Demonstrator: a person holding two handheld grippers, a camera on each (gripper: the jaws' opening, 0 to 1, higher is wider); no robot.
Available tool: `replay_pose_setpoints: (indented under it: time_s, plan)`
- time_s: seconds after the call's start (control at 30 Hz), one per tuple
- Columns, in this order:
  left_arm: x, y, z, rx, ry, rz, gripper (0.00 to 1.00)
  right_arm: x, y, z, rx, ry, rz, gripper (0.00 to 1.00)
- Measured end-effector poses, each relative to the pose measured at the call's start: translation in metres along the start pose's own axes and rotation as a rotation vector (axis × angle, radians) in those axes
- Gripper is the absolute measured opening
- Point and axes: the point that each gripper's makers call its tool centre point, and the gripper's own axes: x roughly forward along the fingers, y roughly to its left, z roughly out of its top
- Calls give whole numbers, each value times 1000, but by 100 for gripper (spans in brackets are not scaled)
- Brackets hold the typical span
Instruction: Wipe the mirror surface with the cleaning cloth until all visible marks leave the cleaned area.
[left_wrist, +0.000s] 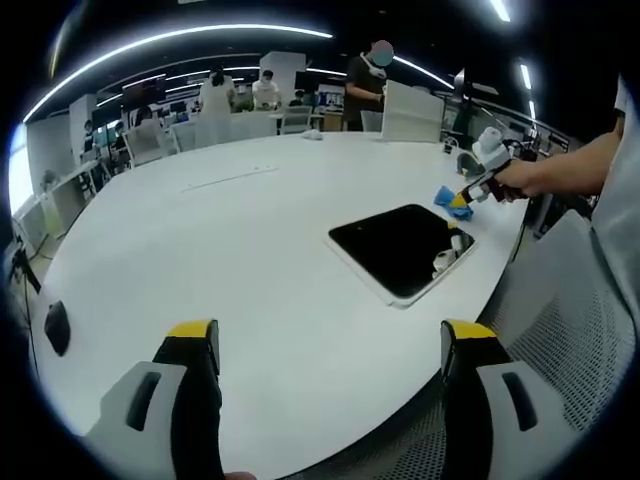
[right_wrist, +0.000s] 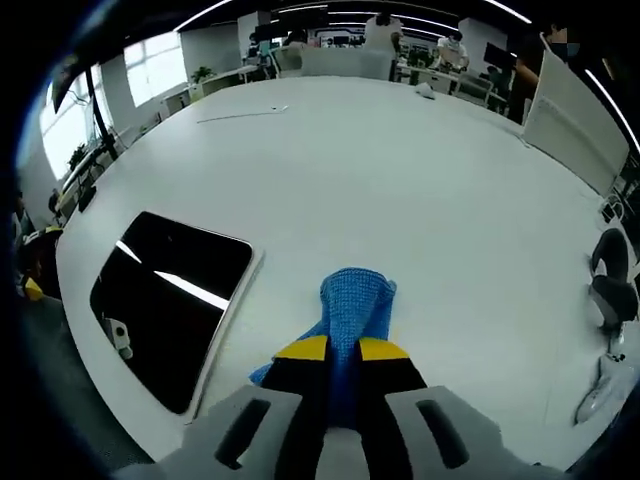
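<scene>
A dark rectangular mirror with a white rim lies flat on the white table, near its edge. In the right gripper view the mirror sits to the left, reflecting ceiling lights. My right gripper is shut on a blue cleaning cloth, which it holds just above the table to the right of the mirror. From the left gripper view, that right gripper with the blue cloth is seen beyond the mirror's far corner, held by a hand. My left gripper stands open above the table's near part, holding nothing.
A grey mesh chair stands at the table's edge by the mirror. A black mouse-like object lies at the left. A long thin strip lies far across the table. People and desks fill the background. Grey devices sit at the right.
</scene>
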Motion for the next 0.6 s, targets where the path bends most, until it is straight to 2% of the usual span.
replay_pose_setpoints:
  time_s: [0.07,0.13,0.23,0.4,0.5,0.57,0.6]
  plan:
    - [0,0,0,0,1,0,91,-5,-5,1,-2,-2,-18,1]
    - [0,1,-1,1,3,0,91,-7,-6,0,77,-6,4,1]
    - [1,0,-1,2,5,-2,91,-10,-7,-1,64,-6,-3,1]
    - [0,0,-2,3,9,-1,91,-9,-7,-2,106,0,9,1]
    - [1,-1,-3,2,16,-1,91,-16,-3,1,135,14,23,1]
    - [1,-1,-3,1,17,-4,91,-19,-1,5,149,3,30,1]
    - [1,-1,-4,1,17,-8,91,-23,-2,9,182,-8,12,1]
